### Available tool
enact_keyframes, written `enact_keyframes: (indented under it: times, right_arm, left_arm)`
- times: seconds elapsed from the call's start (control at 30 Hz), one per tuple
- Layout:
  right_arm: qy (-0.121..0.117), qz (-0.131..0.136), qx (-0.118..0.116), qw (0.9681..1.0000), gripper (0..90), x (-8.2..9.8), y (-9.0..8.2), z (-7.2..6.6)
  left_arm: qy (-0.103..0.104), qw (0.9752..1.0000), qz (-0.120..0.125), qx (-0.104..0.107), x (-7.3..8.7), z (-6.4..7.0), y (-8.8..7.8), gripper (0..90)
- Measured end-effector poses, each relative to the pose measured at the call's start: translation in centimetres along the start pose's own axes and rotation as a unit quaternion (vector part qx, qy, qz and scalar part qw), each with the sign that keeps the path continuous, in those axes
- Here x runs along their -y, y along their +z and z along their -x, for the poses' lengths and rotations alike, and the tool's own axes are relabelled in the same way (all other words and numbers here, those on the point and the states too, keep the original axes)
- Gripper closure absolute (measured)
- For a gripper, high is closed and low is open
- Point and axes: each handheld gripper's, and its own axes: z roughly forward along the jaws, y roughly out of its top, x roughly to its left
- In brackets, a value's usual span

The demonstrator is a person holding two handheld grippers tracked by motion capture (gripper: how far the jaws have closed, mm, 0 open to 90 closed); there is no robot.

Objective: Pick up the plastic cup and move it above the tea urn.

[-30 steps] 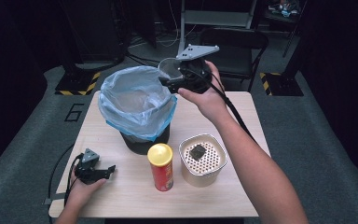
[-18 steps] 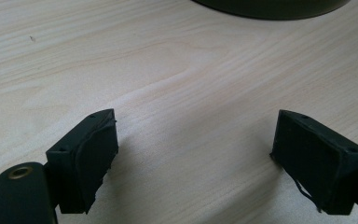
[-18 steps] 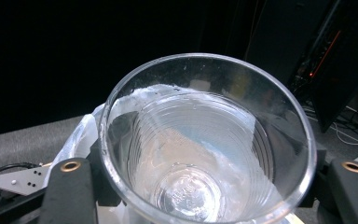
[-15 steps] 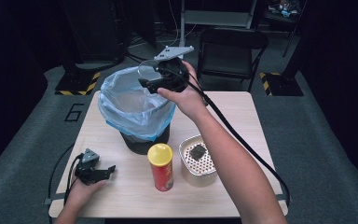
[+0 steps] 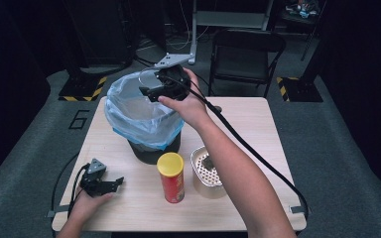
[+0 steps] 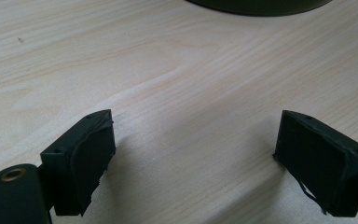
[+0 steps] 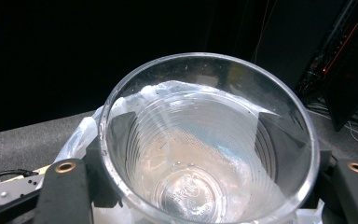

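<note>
Right gripper (image 5: 149,90) holds a clear plastic cup (image 7: 208,140) above the lined bin (image 5: 141,116).
Jaws grip the cup's sides; centre it over the opening before releasing. Left gripper (image 5: 110,184) rests spread and empty on the tabletop (image 5: 258,129).

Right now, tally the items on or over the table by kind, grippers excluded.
Clear plastic cup, held in the right gripper over the bin: 1
Bin with blue liner: 1
Red can with yellow lid: 1
Perforated metal container, dark item inside: 1
Total: 4
</note>
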Motion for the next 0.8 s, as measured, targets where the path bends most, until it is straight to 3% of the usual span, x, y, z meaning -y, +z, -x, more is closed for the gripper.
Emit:
enact_keyframes:
  times: [0.33, 0.4, 0.47, 0.53, 0.63, 0.8]
  right_arm:
    - [0.013, 0.005, 0.011, 0.9998, 26.5, 0.3, 0.9, 0.5]
    - [0.028, 0.011, 0.013, 0.9995, 14.5, 0.3, 1.2, 0.5]
    - [0.039, -0.011, 0.015, 0.9991, 6.2, 0.3, 1.8, 0.5]
    - [0.028, -0.025, 0.018, 0.9991, 0.0, 0.4, 2.2, 0.2]
    - [0.007, -0.039, 0.027, 0.9989, 0.0, 0.9, 2.5, -0.2]
    - [0.003, -0.024, 0.03, 0.9993, 0.0, 0.8, 2.3, -0.6]
  left_arm:
    - [-0.007, 1.0, 0.0, -0.001, 0.0, 0.0, 0.0, 13.0]
    - [-0.004, 1.0, -0.001, -0.003, 0.0, 0.0, -0.1, 13.0]
    - [-0.005, 1.0, -0.001, -0.003, 0.0, 0.0, -0.1, 13.0]
    - [-0.006, 1.0, -0.002, -0.001, 0.0, 0.0, -0.1, 13.1]
    - [-0.009, 1.0, -0.001, 0.0, 0.1, 0.0, -0.1, 13.4]
    - [-0.014, 0.9999, 0.001, 0.0, 0.1, -0.1, -0.1, 13.4]
